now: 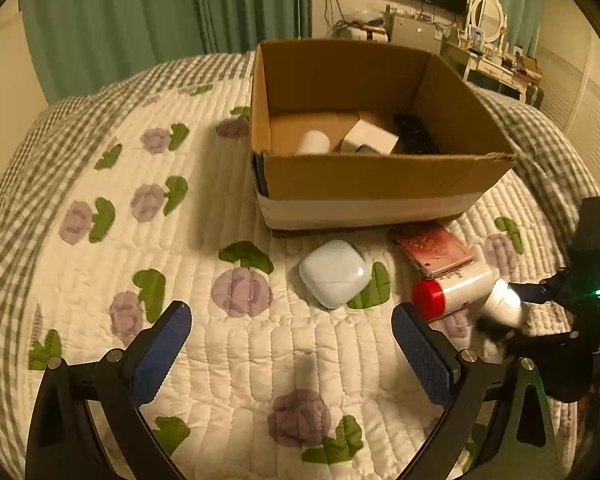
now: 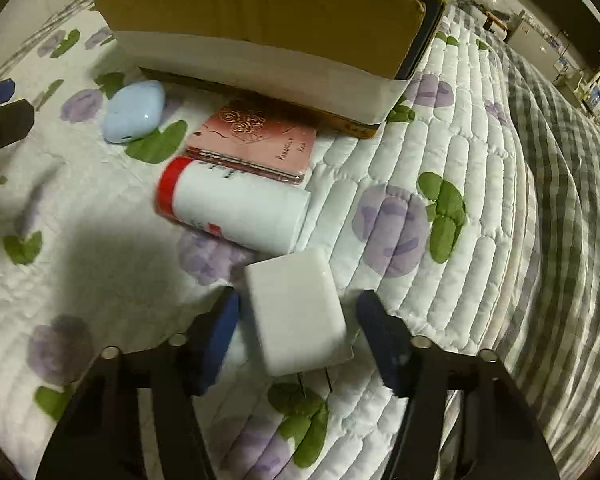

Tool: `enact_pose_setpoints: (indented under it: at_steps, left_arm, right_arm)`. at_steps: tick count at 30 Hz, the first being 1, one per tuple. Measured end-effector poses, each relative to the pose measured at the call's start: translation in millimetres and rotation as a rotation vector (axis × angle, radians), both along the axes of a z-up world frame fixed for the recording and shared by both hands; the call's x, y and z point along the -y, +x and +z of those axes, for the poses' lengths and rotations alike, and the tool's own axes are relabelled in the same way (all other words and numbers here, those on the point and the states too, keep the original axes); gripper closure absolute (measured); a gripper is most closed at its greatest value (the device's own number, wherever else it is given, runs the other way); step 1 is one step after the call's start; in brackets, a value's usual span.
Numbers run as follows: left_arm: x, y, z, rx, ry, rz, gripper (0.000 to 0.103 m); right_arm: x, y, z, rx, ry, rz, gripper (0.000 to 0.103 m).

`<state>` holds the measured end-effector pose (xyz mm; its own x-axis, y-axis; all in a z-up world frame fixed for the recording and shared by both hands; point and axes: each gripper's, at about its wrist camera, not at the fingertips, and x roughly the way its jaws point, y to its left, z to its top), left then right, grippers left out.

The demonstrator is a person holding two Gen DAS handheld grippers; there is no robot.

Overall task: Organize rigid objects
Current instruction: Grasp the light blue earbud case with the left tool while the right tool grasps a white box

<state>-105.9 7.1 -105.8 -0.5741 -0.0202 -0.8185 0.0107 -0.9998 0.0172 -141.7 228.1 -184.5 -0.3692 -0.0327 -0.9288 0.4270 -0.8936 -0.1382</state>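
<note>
A flowered quilt [image 1: 228, 360] covered a bed. A cardboard box [image 1: 372, 184] sat at the far side, already holding a white cylinder [image 1: 313, 142], a small white carton [image 1: 370, 140] and a dark remote [image 1: 414, 134].

Near the box lay a pale blue case [image 1: 334, 273], a pink notebook [image 2: 256, 140] and a red-capped bottle [image 2: 236, 204] on its side.

The right gripper [image 2: 298, 316] had its jaws spread around a white charger block [image 2: 296, 312], the left pad nearly touching, the right pad apart from it.

The left gripper [image 1: 292, 356] hovered with jaws spread wide, holding nothing, near the blue case.

Judged risk: the smooth block lay skewed to the pads, so closing could twist or squirt it out. The bottle just beyond could be nudged and roll.
</note>
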Motion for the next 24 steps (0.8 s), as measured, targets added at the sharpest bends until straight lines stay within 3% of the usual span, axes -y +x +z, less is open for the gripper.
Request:
enact_pose_setpoints:
  at_steps: [11, 14, 18, 24]
  left_arm:
    - [-7, -31, -17, 0.055, 0.001, 0.018, 0.001]
    - [-11, -44, -27, 0.071, 0.0, 0.037, 0.001]
    - [-13, -54, -40, 0.101, 0.025, 0.043, 0.003]
    - [-23, -70, -56, 0.117, 0.02, 0.057, 0.027]
  right_arm:
    - [-8, -22, 74, -0.171, -0.087, -0.113, 0.062]
    - [5, -27, 79, -0.178, -0.083, -0.116, 0.063]
    - [19, -34, 59, -0.137, -0.107, -0.12, 0.063]
    - [22, -37, 45, -0.124, -0.11, -0.095, 0.063]
